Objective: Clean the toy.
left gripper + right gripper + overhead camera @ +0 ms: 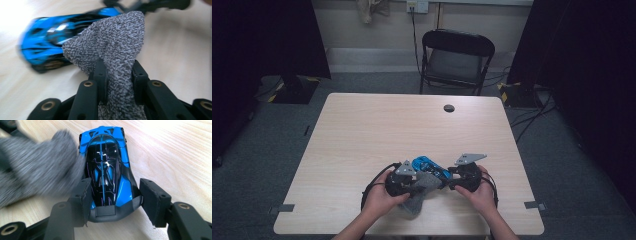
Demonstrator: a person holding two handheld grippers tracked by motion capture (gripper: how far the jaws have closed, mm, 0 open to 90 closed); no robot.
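The car (107, 170) sits near the worktop's (362, 130) front edge, its long axis running straight out from my right claw (113, 200), whose jaws clamp its rear. My left claw (117, 75), clamped on the cloth (112, 45), lies beside the car's flank, cloth against its side, nearer for wiping.
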